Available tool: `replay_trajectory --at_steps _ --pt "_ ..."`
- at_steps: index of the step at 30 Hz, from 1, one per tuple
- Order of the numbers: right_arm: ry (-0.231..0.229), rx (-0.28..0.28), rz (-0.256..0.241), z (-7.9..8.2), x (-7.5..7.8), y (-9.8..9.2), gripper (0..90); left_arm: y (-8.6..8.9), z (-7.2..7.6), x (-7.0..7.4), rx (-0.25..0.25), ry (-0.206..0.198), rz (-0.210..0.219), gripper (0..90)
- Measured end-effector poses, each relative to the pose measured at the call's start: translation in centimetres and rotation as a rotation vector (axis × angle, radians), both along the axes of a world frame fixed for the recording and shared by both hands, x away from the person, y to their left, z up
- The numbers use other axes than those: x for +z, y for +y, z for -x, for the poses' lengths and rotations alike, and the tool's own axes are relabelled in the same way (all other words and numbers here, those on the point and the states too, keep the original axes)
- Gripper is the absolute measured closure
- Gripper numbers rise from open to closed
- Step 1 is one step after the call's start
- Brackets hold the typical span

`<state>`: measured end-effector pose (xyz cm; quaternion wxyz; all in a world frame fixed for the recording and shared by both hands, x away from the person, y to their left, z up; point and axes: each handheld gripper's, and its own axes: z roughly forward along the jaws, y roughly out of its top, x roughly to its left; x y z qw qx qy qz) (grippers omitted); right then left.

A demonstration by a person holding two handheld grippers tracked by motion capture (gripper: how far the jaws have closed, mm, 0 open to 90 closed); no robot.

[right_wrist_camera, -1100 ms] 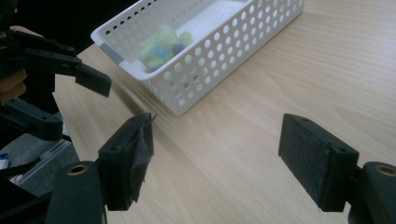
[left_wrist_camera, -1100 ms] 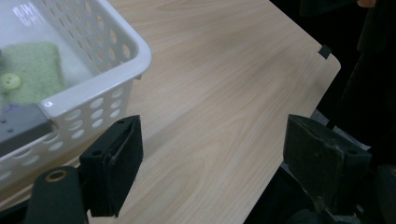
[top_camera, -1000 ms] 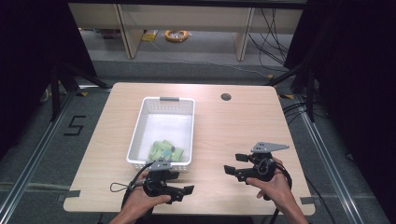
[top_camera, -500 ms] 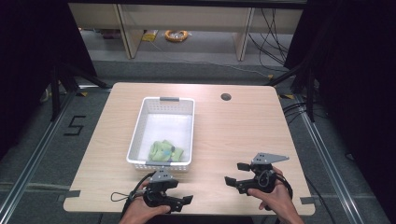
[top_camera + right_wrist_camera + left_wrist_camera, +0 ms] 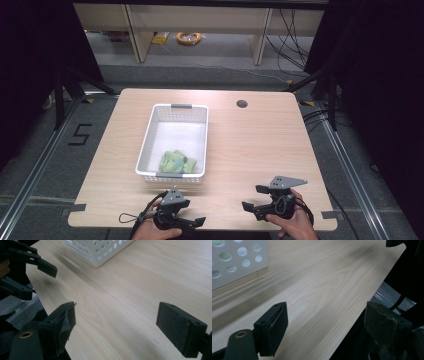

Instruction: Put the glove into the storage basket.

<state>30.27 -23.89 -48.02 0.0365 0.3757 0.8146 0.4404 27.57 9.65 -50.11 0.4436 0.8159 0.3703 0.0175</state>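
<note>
A white perforated basket (image 5: 150, 135) stands on the wooden table (image 5: 260, 145), left of centre. A green crumpled cloth (image 5: 176, 162) lies in its near end. My left gripper (image 5: 196, 222) rests at the table's near edge just in front of the basket, jaws pointing right, open and holding nothing. My right gripper (image 5: 253, 198) sits near the front edge further right, jaws pointing left, open and holding nothing. In the left gripper view the left gripper (image 5: 327, 325) spans bare wood, with the basket's corner (image 5: 237, 260) beyond. In the right gripper view the right gripper (image 5: 117, 322) faces the basket (image 5: 100, 250) and the left gripper (image 5: 37, 265).
A round cable hole (image 5: 242, 104) is in the table's far side. Shelving and cables (image 5: 189, 37) lie beyond the far edge. Metal floor rails (image 5: 345, 160) run along both sides of the table. Bare wood (image 5: 260, 145) spreads to the right of the basket.
Both hands have drawn back toward the table's near edge, carrying the grippers with them. The jaws stay open. The basket and cloth have not moved.
</note>
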Motion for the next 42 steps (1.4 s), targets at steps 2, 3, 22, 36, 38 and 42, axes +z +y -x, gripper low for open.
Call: replay_trajectory --at_steps 2,3,22,36,38,42 --pt "-0.033 0.022 0.007 -0.1 -0.1 -0.1 16.8 0.0 0.0 -0.1 0.002 0.0 0.003 18.7" --pt "-0.013 0.021 0.003 0.4 -0.4 0.0 16.8 0.2 0.1 -0.4 0.017 0.016 0.0 18.7" --pt "-0.036 0.032 0.091 2.4 -1.5 -0.2 16.7 0.1 0.9 -1.5 -0.013 -0.017 -0.037 17.9" --pt "-0.026 0.065 0.091 2.1 -1.8 -0.2 16.7 0.3 0.7 -1.4 -0.01 -0.03 -0.072 17.9" --pt "-0.027 0.068 0.09 2.1 -1.8 -0.2 16.7 0.2 0.9 -1.4 0.002 -0.012 -0.042 17.8" --pt "-0.042 0.039 0.092 2.2 -1.9 -0.2 16.7 0.4 0.7 -1.3 -0.003 -0.027 -0.065 16.1"
